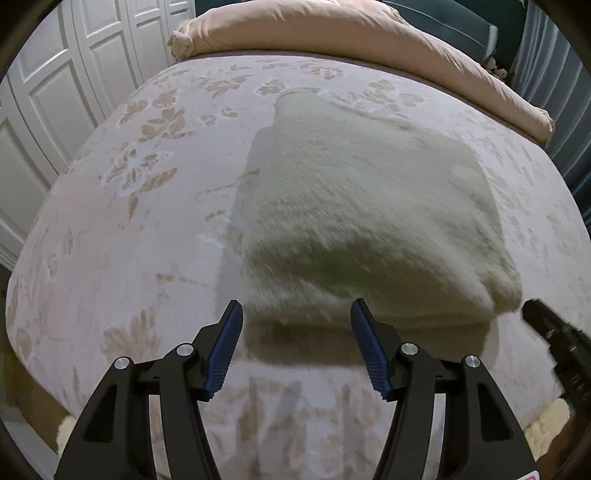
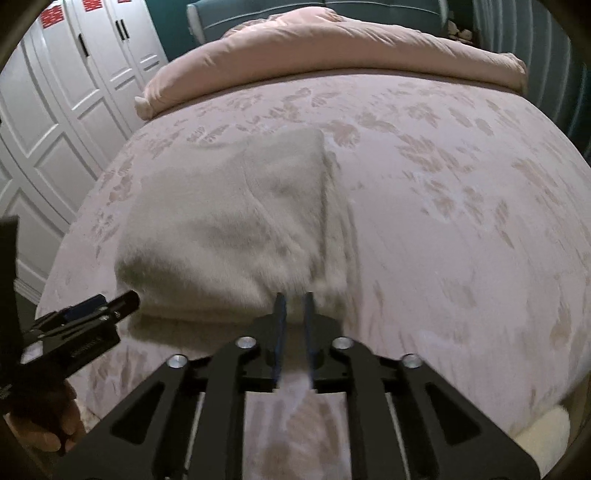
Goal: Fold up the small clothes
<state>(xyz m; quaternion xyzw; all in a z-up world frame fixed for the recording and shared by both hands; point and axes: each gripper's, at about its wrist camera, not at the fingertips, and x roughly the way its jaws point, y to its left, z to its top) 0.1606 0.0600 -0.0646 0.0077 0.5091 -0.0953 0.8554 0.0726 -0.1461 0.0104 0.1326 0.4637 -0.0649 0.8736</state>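
A cream fluffy garment (image 1: pixel 369 206) lies folded into a thick rectangle on the bed; the right wrist view shows it (image 2: pixel 221 221) left of centre. My left gripper (image 1: pixel 295 306) is open, its blue pads wide apart just short of the garment's near edge, with nothing between them. It also shows from the side as the left gripper (image 2: pixel 125 299) beside the garment's near left corner. My right gripper (image 2: pixel 294 299) stands at the garment's near right edge with only a narrow gap between its fingers; no cloth is visibly pinched. Its tip, the right gripper (image 1: pixel 532 310), sits by the near right corner.
The bed (image 1: pixel 129 221) has a pale pink floral cover (image 2: pixel 443 221). A rolled pink duvet (image 1: pixel 332 33) lies across the far end. White panelled wardrobe doors (image 2: pixel 55 110) stand to the left. A hand (image 2: pixel 44 424) holds the left gripper's handle.
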